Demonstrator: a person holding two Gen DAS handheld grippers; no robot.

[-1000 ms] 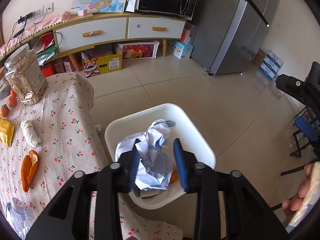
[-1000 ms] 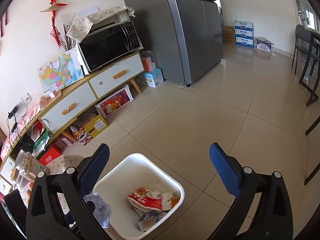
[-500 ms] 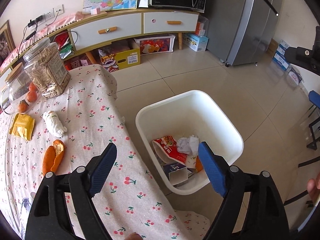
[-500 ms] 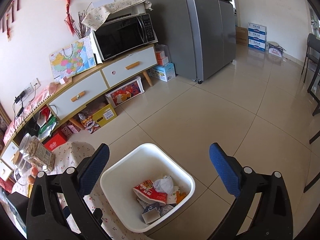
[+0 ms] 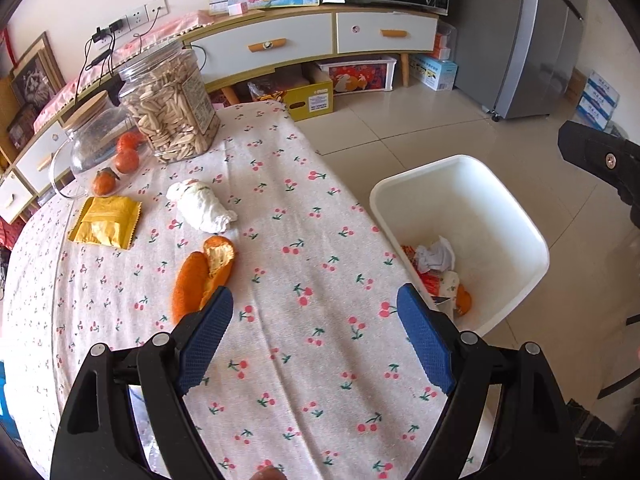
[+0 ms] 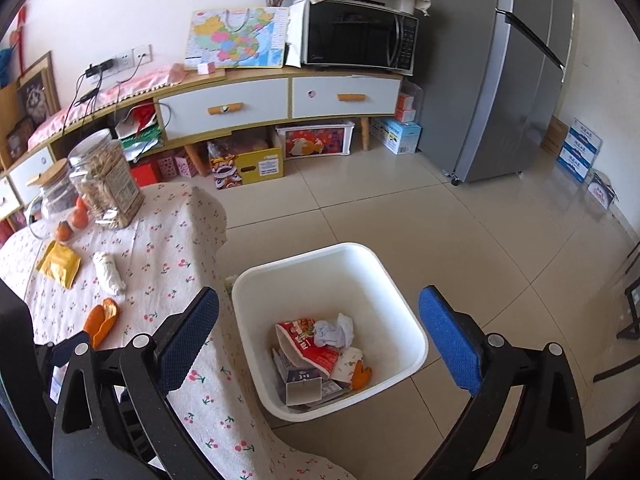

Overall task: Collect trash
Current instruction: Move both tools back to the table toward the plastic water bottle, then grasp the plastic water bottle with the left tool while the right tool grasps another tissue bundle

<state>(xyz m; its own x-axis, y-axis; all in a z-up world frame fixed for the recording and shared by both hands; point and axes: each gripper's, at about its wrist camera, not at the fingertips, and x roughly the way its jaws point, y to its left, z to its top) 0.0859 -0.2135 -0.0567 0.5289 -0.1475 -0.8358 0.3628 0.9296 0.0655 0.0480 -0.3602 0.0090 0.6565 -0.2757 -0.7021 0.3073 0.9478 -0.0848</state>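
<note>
My left gripper (image 5: 314, 300) hangs open and empty over the cherry-print tablecloth (image 5: 304, 208), its left fingertip just beside an orange peel (image 5: 202, 276). Farther back lie a crumpled white tissue (image 5: 202, 206) and a yellow wrapper (image 5: 106, 220). The white bin (image 5: 500, 208) stands on the floor off the table's right edge, holding a crumpled paper ball (image 5: 436, 254) and wrappers. My right gripper (image 6: 320, 300) is open and empty above the bin (image 6: 320, 276). The right wrist view also shows the peel (image 6: 102, 318), tissue (image 6: 109, 272) and yellow wrapper (image 6: 60, 264) at left.
At the table's far end stand a plastic jar of seeds (image 5: 172, 108), a lidded glass jar (image 5: 90, 140) and oranges (image 5: 126, 160). Behind are a sideboard (image 5: 304, 44) with boxes under it, and a fridge (image 5: 532, 40). Chair legs (image 6: 630, 300) show at the right.
My left gripper opened and dropped the crumpled paper into the bin, then swung left over the table. The right gripper also swung left, staying open, so the table came into its view.
</note>
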